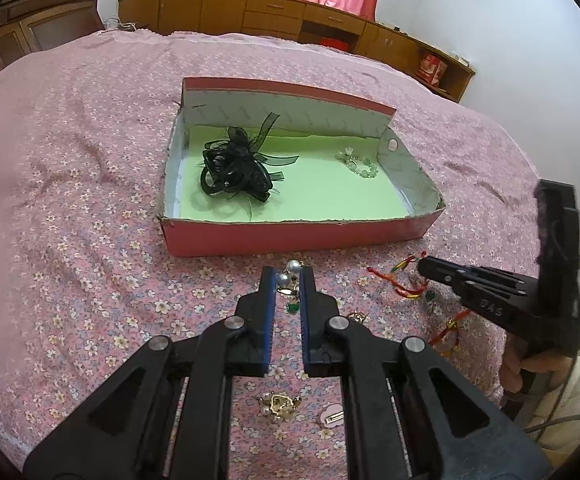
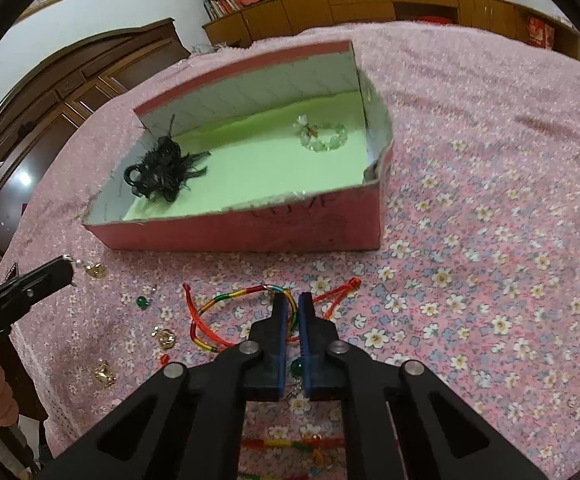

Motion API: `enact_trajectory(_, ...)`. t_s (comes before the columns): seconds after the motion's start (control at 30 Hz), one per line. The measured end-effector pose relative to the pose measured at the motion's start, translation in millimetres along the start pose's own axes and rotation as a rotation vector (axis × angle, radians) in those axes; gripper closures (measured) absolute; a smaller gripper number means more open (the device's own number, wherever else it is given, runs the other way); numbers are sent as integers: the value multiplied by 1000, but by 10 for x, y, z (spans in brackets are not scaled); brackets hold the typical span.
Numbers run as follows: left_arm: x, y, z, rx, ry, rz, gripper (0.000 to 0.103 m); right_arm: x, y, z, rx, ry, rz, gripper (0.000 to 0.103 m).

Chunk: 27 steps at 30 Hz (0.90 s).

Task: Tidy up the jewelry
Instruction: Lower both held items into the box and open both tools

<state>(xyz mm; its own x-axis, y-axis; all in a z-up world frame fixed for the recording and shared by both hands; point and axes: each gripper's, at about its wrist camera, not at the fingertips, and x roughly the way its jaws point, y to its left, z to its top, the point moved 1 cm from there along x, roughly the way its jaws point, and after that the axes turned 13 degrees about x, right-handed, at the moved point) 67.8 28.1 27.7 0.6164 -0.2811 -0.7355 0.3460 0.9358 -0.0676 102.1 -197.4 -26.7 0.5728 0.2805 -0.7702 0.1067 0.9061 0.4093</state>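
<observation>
1. Nearest the left wrist camera, we found a gold brooch with pearls (image 1: 280, 403) and a small pink clip (image 1: 333, 418) lying loose on the bedspread (image 1: 90, 208), under the gripper's frame.
2. The left gripper (image 1: 288, 280) was pressed together on a pearl earring (image 1: 288, 274), the pearls showing at its tips and a green drop hanging between the pads lower down.
3. The right gripper (image 2: 293, 308) had its jaws drawn in on the multicoloured cord bracelet (image 2: 226, 300); the cord passed between the tips. No earlier view was available to us. A green bead pendant (image 2: 297, 367) showed through the gap nearer the camera, and we could not tell whether it was held or merely lay beneath.
4. Around the right gripper lay a loose green bead (image 2: 142, 301) and two gold pieces (image 2: 166, 338), apart from one another.
5. Beyond stood the pink box (image 1: 297, 236), open, lined green. It held a black hair ornament (image 1: 236, 168) at its left and a pale bead bracelet (image 1: 359, 164) at its right, well apart.
6. Our judgement: both pieces were ready for carrying to the box. Each should be lifted clear of the bedspread before travel, so trailing cord drags nothing along. The cord bracelet belongs beside the bead bracelet; the earring needs a free patch of lining, clear of the black ornament, where it could snag.
</observation>
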Motion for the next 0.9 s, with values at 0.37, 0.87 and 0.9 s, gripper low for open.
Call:
enact_trajectory(0.37, -99, 17, 57, 1, -36, 22, 100, -464, 96, 90, -16, -104, 30, 96)
enact_trajectory(0.87, -91, 114, 376, 18, -192, 137, 100, -643, 247, 383, -2, -279, 67, 96)
enact_trajectory(0.9, -86, 122, 381, 22, -205, 145, 100, -637, 249, 404, 1, -290, 69, 96)
